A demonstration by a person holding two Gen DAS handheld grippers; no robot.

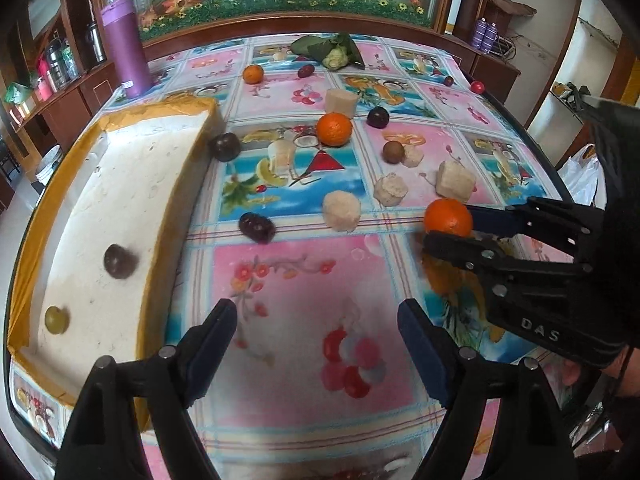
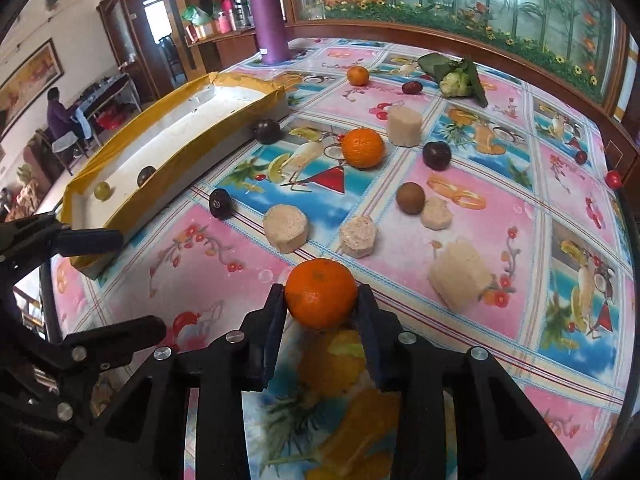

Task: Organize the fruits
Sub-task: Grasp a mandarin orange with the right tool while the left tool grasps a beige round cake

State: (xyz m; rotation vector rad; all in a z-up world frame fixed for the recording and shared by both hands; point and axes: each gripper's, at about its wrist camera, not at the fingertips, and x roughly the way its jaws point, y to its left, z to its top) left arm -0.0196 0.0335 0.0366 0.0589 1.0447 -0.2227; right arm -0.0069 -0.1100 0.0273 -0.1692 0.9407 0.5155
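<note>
My right gripper point(image 2: 322, 300) is shut on an orange point(image 2: 321, 293), held just above the table; the gripper also shows in the left wrist view point(image 1: 444, 226), with the orange point(image 1: 448, 217) between its fingers. My left gripper point(image 1: 318, 320) is open and empty over the pink cloth near the front. A white foam tray with yellow tape point(image 1: 120, 184) lies at the left, with a dark plum point(image 1: 119, 261) and a green fruit point(image 1: 56, 320) in it. Loose on the table are two more oranges point(image 1: 334, 129) point(image 1: 253, 73), several dark plums point(image 1: 257, 227) and a brown fruit point(image 1: 393, 151).
Several pale cut chunks point(image 1: 341, 210) lie among the fruits. A purple flask point(image 1: 125, 46) stands at the back left. A leafy vegetable point(image 1: 334, 53) lies at the back. A small red fruit point(image 1: 477, 87) sits near the table's right edge. A glass cabinet runs behind the table.
</note>
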